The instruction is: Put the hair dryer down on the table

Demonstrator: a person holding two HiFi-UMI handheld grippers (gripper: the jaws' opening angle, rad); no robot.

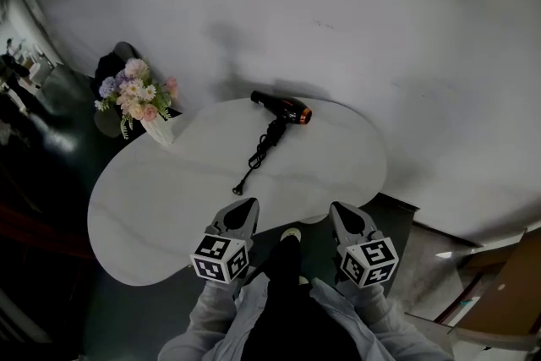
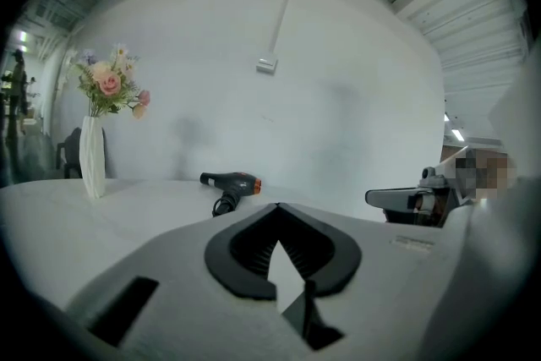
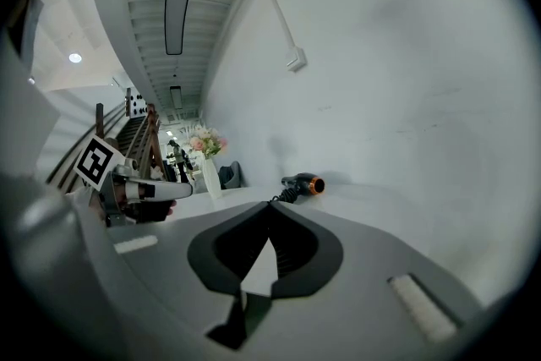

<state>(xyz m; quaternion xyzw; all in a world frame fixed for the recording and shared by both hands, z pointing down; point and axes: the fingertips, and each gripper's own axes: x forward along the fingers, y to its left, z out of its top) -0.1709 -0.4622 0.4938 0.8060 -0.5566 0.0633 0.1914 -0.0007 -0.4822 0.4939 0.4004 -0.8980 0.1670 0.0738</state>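
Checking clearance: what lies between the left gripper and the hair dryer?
Head view: only the hair dryer's black cord on the white table, trailing toward the left gripper.

Tabletop [image 1: 169, 207] mostly bare: the broad left lobe and the whole near half lie open.

Obstacles: hair dryer [image 1: 286, 108] lies at the far edge, close to the wall [image 1: 380, 30], with little room behind it. Its cord [image 1: 264, 144] trails down the middle toward the near rim and stops short of it. Vase of flowers [image 1: 142, 101] stands upright at the far left edge, well apart from the dryer, with a bare strip between them. Right of the cord the surface is free to the rim.

Left gripper [image 1: 248, 203] and right gripper [image 1: 336, 207], jaws together, sit at the near rim — only the cord lies between them and the dryer.
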